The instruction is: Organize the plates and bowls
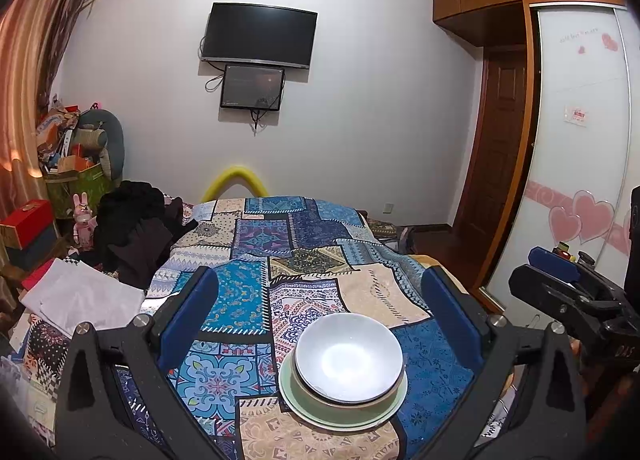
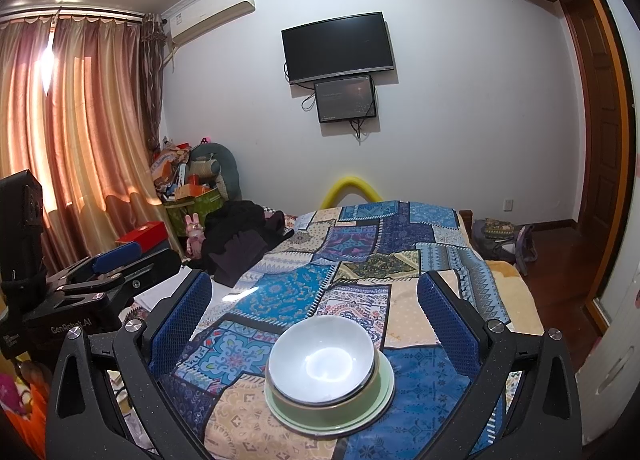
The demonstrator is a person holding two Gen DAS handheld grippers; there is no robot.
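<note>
Blue-padded fingers (image 1: 192,316) of the left gripper (image 1: 320,320) frame the near view, spread wide, holding nothing. Right gripper (image 2: 316,316): same cond., jaws wide, empty. Both hover above the stack, not touching it.

Largest to smallest:
- Patchwork cloth (image 1: 256,244) covers the work surface; the stack sits on it toward the near end.
- Pale green plate (image 1: 296,404), bottom of stack.
- Green bowl (image 1: 308,392), seated on the plate.
- White bowl (image 1: 349,356), nested in the green bowl, upright, slightly offset toward the left side per right wrist view (image 2: 322,358).

Task status (est.): dishes appear consolidated into one stack; no loose plates or bowls visible elsewhere. Remaining work, if any, is likely centering the white bowl; cannot confirm further items out of frame.

Clearance: open cloth all around the stack, esp. on the far side. Dark clothing pile (image 2: 240,236) lies well apart, far left. Cloth edge drops off at right; keep the stack inboard.
</note>
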